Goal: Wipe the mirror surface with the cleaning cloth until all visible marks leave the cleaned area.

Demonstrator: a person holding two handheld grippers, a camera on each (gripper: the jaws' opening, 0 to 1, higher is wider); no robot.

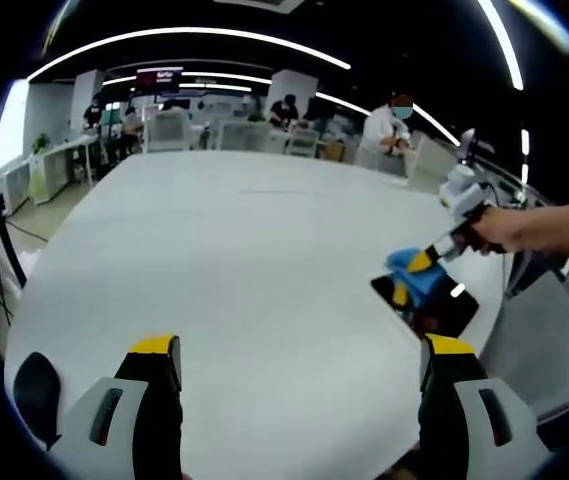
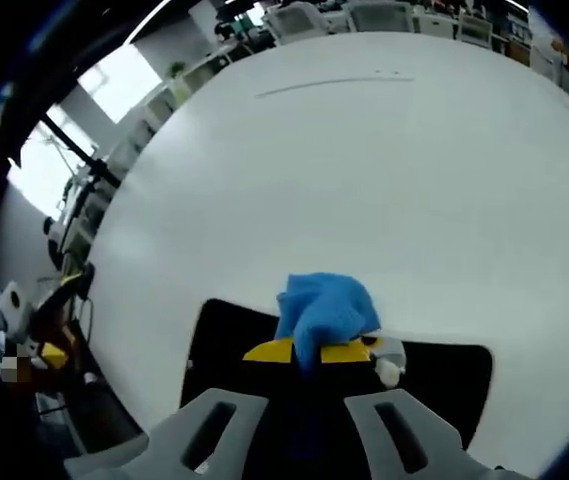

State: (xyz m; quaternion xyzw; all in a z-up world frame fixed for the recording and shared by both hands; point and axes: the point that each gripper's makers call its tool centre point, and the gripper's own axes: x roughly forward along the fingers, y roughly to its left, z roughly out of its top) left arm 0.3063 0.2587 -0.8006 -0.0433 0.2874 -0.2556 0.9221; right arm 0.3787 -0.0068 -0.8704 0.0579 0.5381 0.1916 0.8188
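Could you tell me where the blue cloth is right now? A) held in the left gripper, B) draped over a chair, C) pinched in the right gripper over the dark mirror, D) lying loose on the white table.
C: the right gripper is shut on the blue cloth, just above the dark mirror.

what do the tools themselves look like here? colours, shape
Left tool: two grey moulded jaws with slotted cut-outs, black fingers capped yellow. Right tool matches: grey slotted jaws, yellow tips. In the left gripper view its body looks pale grey over a dark grip.
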